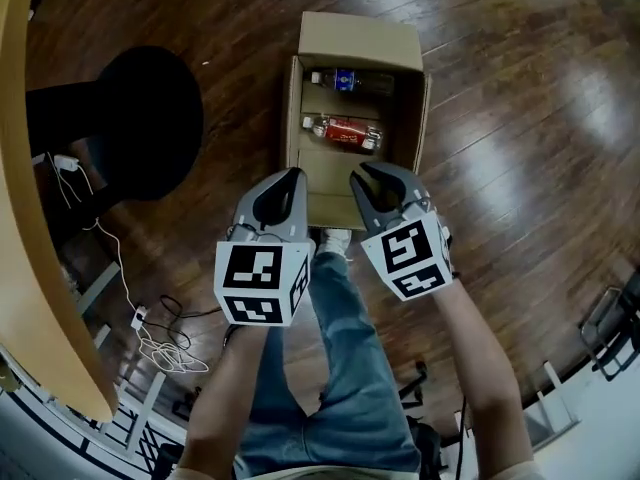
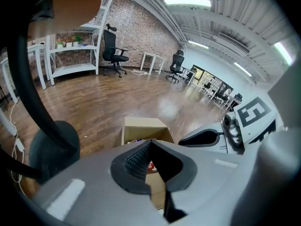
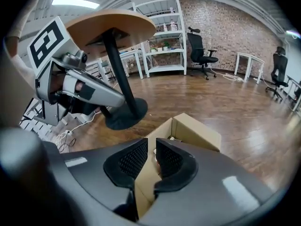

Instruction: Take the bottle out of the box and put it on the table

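An open cardboard box [image 1: 293,108] stands on the wooden floor. Two bottles lie on their sides in it: one with a red label [image 1: 345,134] nearer me, one with a blue label [image 1: 345,80] at the far end. Both grippers hang side by side just above the box's near edge, pointing down at it. My left gripper [image 1: 293,175] has its tips together and holds nothing. My right gripper [image 1: 360,176] shows a narrow gap between its pads [image 3: 134,159], with nothing in it. The left gripper view shows a bit of red behind the shut jaws. The round wooden table [image 1: 30,218] is at the left.
The table's black round foot [image 1: 140,118] stands left of the box. White cables and a power strip [image 1: 150,340] lie on the floor near my left side. My legs in jeans [image 1: 340,368] are below the grippers. Shelves [image 3: 162,32] and office chairs [image 3: 200,48] stand by the far brick wall.
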Available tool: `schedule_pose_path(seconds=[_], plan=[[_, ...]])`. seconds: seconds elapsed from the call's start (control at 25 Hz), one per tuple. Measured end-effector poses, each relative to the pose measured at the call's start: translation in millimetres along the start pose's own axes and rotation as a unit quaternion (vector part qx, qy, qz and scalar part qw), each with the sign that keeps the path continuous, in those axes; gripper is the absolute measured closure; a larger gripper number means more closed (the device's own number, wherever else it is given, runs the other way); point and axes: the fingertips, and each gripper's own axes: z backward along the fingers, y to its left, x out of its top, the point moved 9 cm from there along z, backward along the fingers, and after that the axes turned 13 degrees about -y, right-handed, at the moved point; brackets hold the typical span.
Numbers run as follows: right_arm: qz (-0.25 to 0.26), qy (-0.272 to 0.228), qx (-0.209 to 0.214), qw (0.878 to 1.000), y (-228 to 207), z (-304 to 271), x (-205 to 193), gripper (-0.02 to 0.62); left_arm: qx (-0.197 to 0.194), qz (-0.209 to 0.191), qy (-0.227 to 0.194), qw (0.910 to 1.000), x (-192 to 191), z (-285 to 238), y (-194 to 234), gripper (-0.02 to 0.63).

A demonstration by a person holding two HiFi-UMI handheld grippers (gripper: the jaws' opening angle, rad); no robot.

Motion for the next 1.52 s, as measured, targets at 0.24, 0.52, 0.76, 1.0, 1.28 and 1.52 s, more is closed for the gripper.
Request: schedule_pose_path(seconds=[0.24, 0.52, 0.76, 1.0, 1.28, 1.52], plan=[[0.004, 0.01, 0.014, 1.0, -5, -38, -40, 0.518, -0.009, 0.004, 0.015, 0.9998, -46, -24, 6, 0.609], [0.0, 0.033, 0.022, 0.999, -11, -76, -85, 0.48, -0.023, 0.015, 0.031, 0.9991, -86, -45, 11, 0.609], [0.03, 0.058, 0.045, 0.997, -14, -115, -116, 0.431, -0.031, 0.01, 0.03, 0.999, -115, -67, 19, 0.609], [0.083, 0.101, 0.066, 0.989, -14, -163, -151, 0.343, -0.035, 0.033, 0.015, 0.9987, -131, -72, 25, 0.609], [0.183, 0.185, 0.08, 0.962, -24, -213, -200, 0.302, -0.079, 0.016, 0.011, 0.9967, -131, -76, 15, 0.609], [0.193, 0.234, 0.08, 0.95, -38, -253, -217, 0.296, -0.075, 0.04, 0.001, 0.9964, -139, -82, 23, 0.609]])
